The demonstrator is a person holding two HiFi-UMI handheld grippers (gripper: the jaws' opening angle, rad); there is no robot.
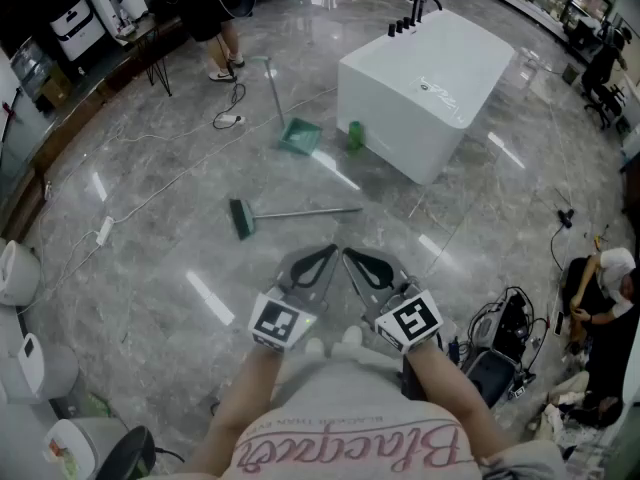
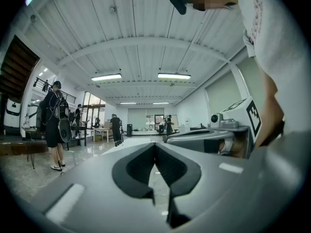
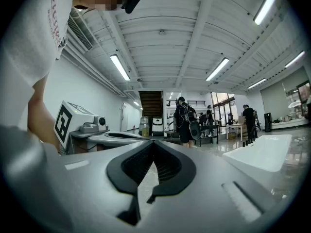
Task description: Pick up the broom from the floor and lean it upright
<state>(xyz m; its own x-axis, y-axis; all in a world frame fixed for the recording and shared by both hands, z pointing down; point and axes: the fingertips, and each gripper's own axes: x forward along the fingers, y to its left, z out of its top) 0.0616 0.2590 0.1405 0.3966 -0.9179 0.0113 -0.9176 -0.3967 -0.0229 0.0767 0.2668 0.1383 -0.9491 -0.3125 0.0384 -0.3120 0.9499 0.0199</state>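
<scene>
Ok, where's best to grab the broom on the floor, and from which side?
Probably the thin handle, around mid-length, coming down from above with the jaws straddling it. The broom lies flat, its shaft running sideways in the head view with the green brush head at the left, so the shaft is bare.

grn broom head, wht tub, gry floor

A broom lies flat on the floor at near centre, head to the left. Farther off stands a dustpan, with a bathtub to its right.
</scene>
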